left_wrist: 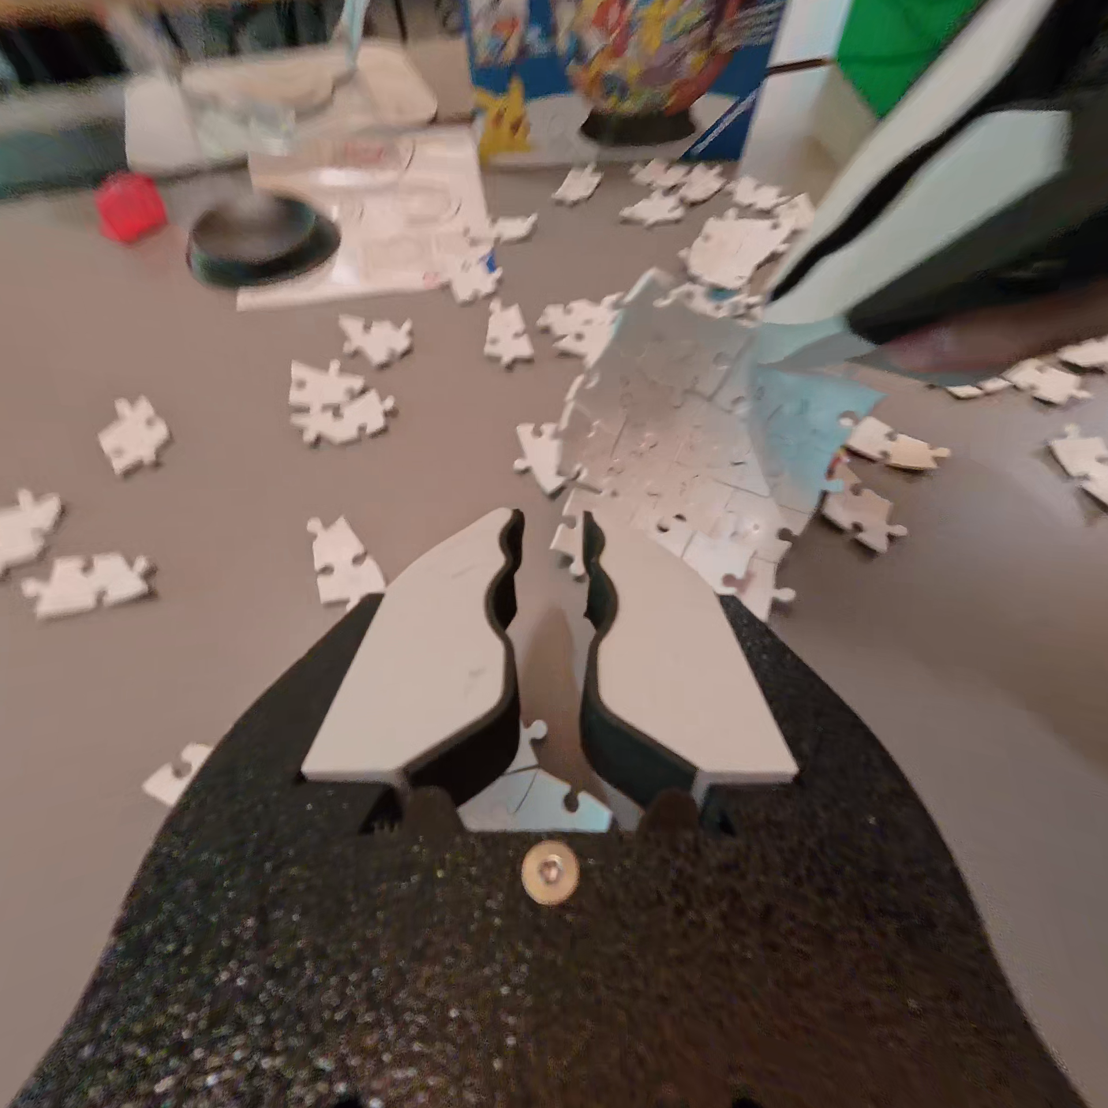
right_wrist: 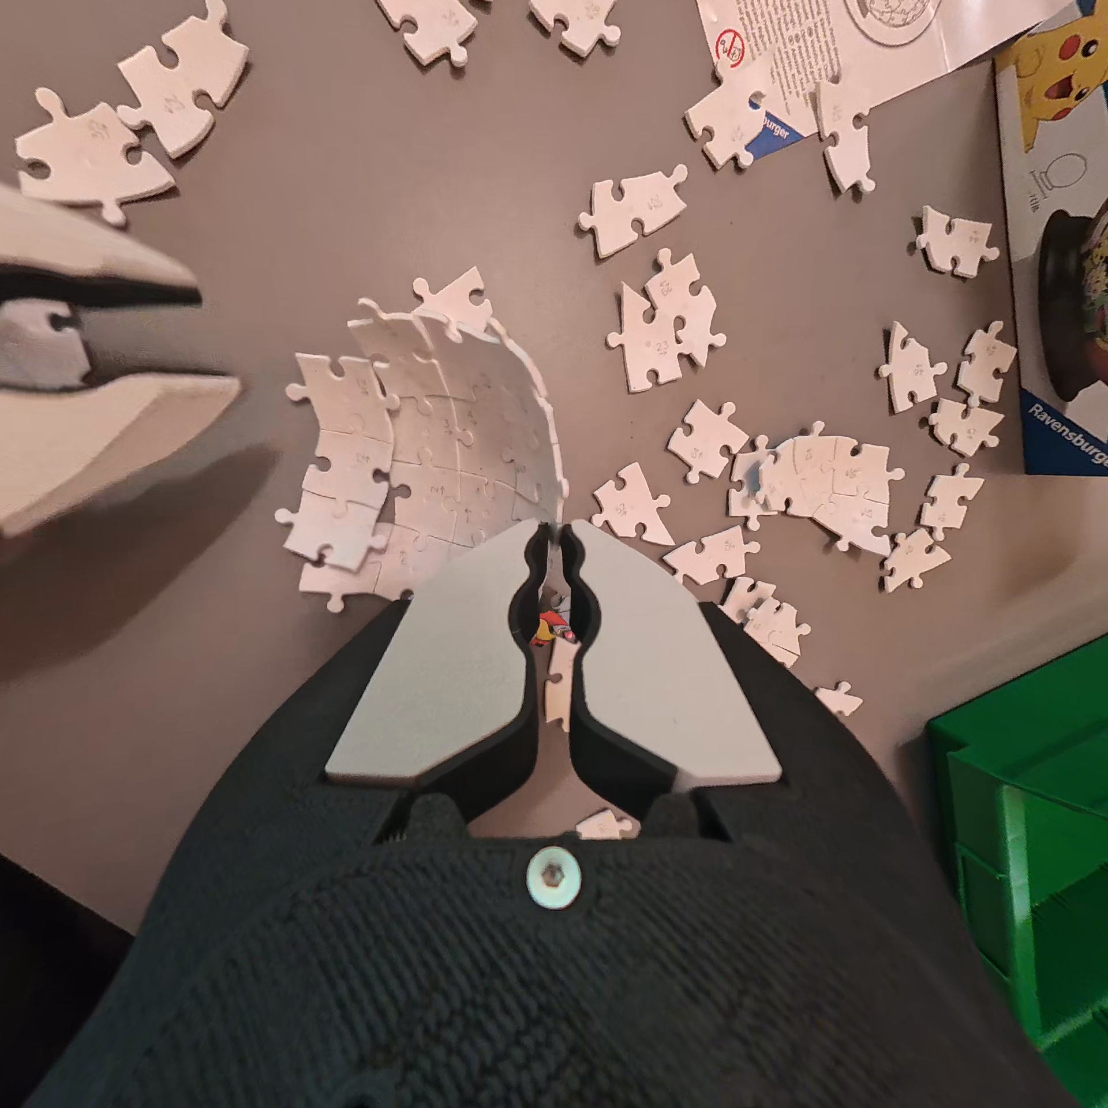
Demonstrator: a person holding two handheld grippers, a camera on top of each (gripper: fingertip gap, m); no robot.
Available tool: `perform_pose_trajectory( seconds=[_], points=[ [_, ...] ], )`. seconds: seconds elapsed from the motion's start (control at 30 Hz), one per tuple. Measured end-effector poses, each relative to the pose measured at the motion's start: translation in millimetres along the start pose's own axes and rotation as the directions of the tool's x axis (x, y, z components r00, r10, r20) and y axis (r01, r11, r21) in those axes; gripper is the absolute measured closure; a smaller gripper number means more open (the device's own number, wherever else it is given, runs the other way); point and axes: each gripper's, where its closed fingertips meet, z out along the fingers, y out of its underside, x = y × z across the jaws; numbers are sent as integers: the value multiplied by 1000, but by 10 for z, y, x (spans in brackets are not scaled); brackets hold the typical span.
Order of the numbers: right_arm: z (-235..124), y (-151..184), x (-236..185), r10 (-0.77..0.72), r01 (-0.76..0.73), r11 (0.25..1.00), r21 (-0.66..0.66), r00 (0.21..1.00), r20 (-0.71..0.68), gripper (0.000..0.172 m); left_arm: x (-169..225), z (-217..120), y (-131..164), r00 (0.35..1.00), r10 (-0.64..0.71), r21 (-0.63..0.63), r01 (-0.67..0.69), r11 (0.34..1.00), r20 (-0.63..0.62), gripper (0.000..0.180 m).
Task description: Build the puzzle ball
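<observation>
The grey table [right_wrist: 372, 198] spreads under everything. At its far right lies the puzzle box [right_wrist: 1055, 252], with a green bin [right_wrist: 1031, 851] nearer on the right and a printed leaflet [right_wrist: 839, 42] at the far edge. In my left view, a dark round stand [left_wrist: 258, 240] and a small red thing [left_wrist: 129, 204] sit far left. Loose white pieces [right_wrist: 635, 210] are scattered all about, and a small joined cluster [right_wrist: 839, 479] lies to the right.

The curved shell [right_wrist: 455, 443] of joined pieces stands up from the table between my two grippers, hollow white side toward me. My right gripper [right_wrist: 556, 530] is clenched on its right edge, pads pressed on the thin rim. My left gripper [left_wrist: 548, 527] hangs slack with a narrow gap and nothing in it; the shell's near edge lies just beside its right fingertip [left_wrist: 590, 533], and a loose piece [left_wrist: 345, 560] lies just left of it.
</observation>
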Motion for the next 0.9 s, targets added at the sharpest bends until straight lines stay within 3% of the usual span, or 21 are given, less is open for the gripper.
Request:
perform_pose_trajectory(
  seconds=[0.1, 0.17, 0.23, 0.4, 0.5, 0.7, 0.9],
  points=[
    [2, -11, 1, -25, 25, 1000, -11, 999, -24, 167, 351, -86, -104, 972, 210, 99, -200, 975, -103, 171],
    [9, -27, 1, -43, 42, 999, -23, 999, -30, 167, 420, -5, 36, 935, 340, 23, -340, 940, -105, 174],
    [15, -37, 6, -63, 61, 997, -42, 998, -32, 167, 430, 71, 119, 913, 394, -12, -397, 918, -109, 177],
    [24, -59, 37, -132, 126, 987, -95, 990, -53, 167, 325, 177, 192, 910, 402, -98, -411, 906, -97, 180],
    [46, -74, 45, -157, 149, 981, -121, 986, -62, 166, 375, 183, 159, 908, 396, -74, -408, 910, -137, 180],
    [52, -75, 51, -159, 147, 980, -137, 984, -84, 166, 350, 217, 297, 878, 459, -149, -476, 866, -138, 180],
    [49, -48, 21, -154, 141, 982, -123, 982, -106, 166, 321, 204, 344, 933, 341, -220, -359, 907, -119, 180]
  ],
)
